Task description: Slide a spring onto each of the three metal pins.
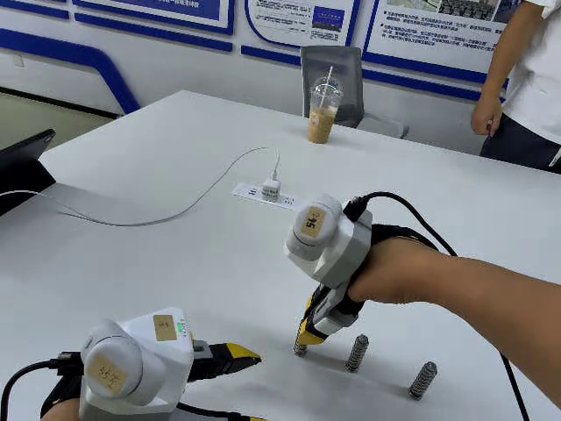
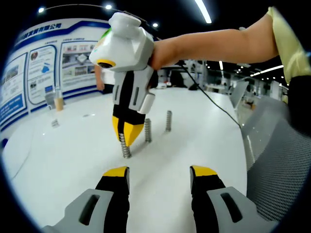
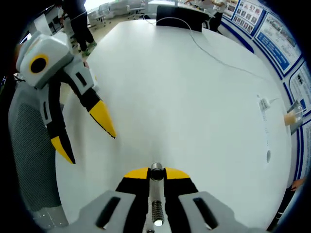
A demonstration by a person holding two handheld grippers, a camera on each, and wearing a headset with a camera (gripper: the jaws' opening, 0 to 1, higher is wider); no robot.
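Note:
Three metal pins stand in a row on the white table, each with a coil spring on it: one spring at the left, a second spring in the middle, a third spring at the right. My right gripper points straight down and is shut on the leftmost spring, with the pin's top between its yellow tips. My left gripper stands open with nothing between its jaws, low at the near left, aimed at the springs.
An iced drink cup with a straw stands far back. A white power strip with a plugged charger and a grey cable lies mid-table. A dark device sits at the left edge. A grey chair and a standing person are behind.

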